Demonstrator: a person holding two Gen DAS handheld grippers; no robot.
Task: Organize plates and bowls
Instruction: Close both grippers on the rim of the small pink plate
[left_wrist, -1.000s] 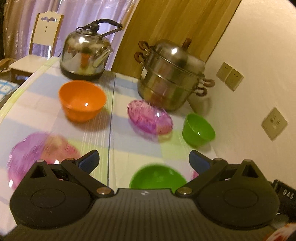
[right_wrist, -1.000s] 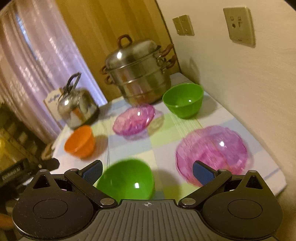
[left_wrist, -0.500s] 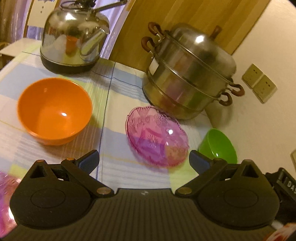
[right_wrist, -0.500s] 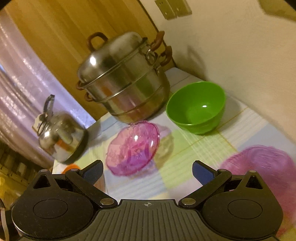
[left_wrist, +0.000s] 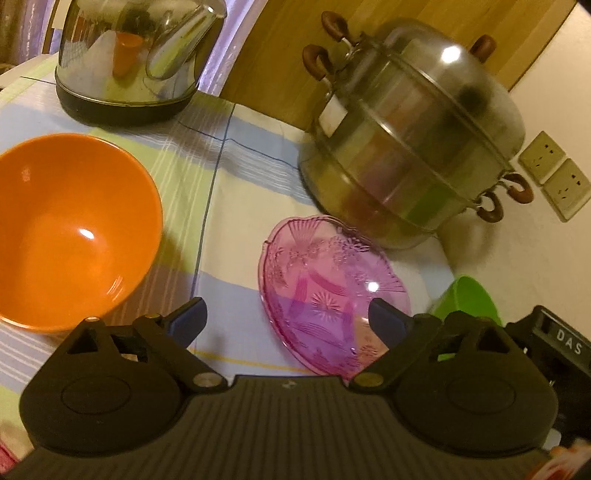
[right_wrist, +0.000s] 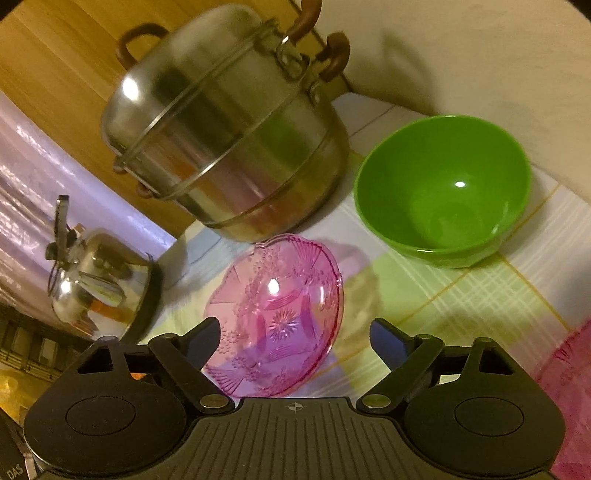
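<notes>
Pink plate (left_wrist: 325, 291): on checked cloth (left_wrist: 236, 173), just beside steamer pot (left_wrist: 410, 155).
Left gripper (left_wrist: 288, 317): wide, closing, over plate, seemingly not touching.
Right gripper (right_wrist: 293, 338): wide, closing, empty.
Green bowl (right_wrist: 443, 188): near pot.

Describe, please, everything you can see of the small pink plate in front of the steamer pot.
The small pink plate is translucent, glass-like, with a scalloped rim and pressed fan, starburst and flower patterns. It lies empty and upright on the checked tablecloth, just before the steamer pot, left of the green bowl. Nothing else touches it.
</notes>
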